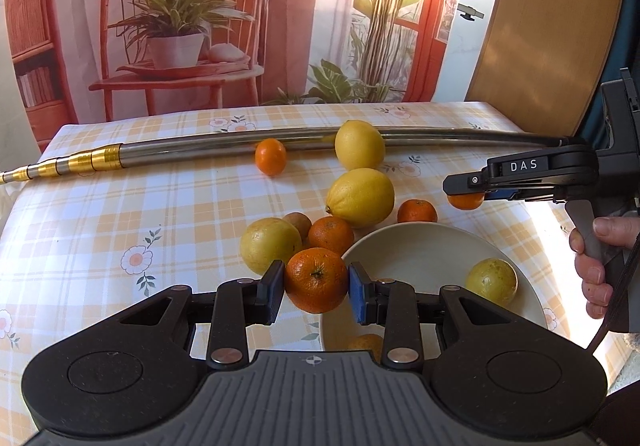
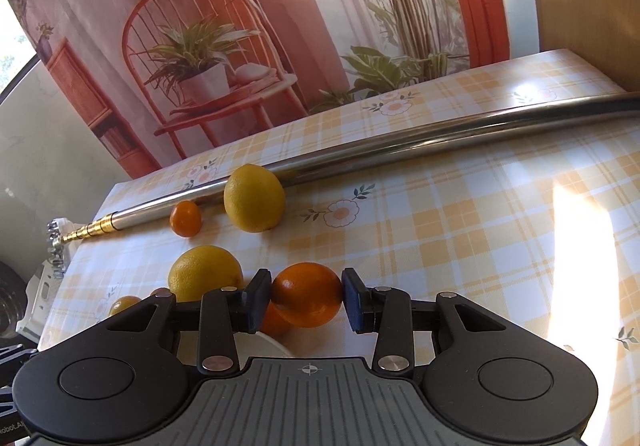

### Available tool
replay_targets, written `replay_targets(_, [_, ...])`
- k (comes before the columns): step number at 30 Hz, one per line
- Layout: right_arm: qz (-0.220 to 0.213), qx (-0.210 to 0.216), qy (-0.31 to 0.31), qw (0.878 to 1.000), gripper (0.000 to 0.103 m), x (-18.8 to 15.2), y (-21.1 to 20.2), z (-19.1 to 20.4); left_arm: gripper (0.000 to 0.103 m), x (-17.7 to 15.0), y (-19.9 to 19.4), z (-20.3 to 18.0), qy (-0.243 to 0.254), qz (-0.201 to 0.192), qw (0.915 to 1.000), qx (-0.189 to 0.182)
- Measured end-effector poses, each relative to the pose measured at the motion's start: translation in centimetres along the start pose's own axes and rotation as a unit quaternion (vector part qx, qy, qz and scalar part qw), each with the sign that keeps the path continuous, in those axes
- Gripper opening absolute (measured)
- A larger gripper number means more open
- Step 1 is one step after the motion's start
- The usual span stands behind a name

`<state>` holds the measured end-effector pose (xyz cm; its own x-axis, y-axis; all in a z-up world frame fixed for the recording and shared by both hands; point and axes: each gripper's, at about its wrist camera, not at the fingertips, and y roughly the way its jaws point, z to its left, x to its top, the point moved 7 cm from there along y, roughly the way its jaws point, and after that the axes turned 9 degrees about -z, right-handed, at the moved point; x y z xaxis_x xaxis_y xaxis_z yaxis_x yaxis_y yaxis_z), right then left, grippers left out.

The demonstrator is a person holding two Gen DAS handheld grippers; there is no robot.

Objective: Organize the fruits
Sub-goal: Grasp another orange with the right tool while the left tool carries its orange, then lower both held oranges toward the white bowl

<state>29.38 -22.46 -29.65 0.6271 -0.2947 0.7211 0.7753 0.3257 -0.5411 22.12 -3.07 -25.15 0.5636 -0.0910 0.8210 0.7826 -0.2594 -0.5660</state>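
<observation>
Two oranges are in hand at once. The left gripper (image 1: 316,288) is clenched on one orange (image 1: 316,279), its pads pressing the sides at the widest part, so the round fruit cannot roll out. This orange hangs just at the near-left rim of the bowl (image 1: 420,246), probably so it can go straight in.

The right gripper (image 2: 306,300) is clamped on a second orange (image 2: 307,293) in the same side-to-side way. From the left wrist view it comes in from the right, above the table beyond the bowl, with a hand (image 1: 596,266) on its grip.

The bowl already has a yellow-green fruit (image 1: 491,281) at its right side, and something orange shows low in it behind the left gripper's linkage; what it is I cannot tell. That suggests the bowl is the collecting place and the job is partly done.

Outside the bowl, fruit lies in a loose cluster just beyond its rim: a lemon (image 1: 360,197), another yellow-green fruit (image 1: 270,245), an orange against it, a small brown fruit behind, and a mandarin (image 1: 417,211) close to the far rim. Further back sit a second lemon (image 1: 359,144) and a small mandarin (image 1: 271,156), both near a metal pole (image 1: 180,152) lying across the checked tablecloth (image 1: 120,214); the pole may keep them from rolling away.
</observation>
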Motion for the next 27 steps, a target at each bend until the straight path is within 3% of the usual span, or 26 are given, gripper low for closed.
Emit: replay_targets(27, [-0.014,0.03,-0.096,0.995,0.035,-3.4,-7.5,3.6,0.036,-2.5,-3.1,-3.1,0.021,0.01,0.9996,-0.016])
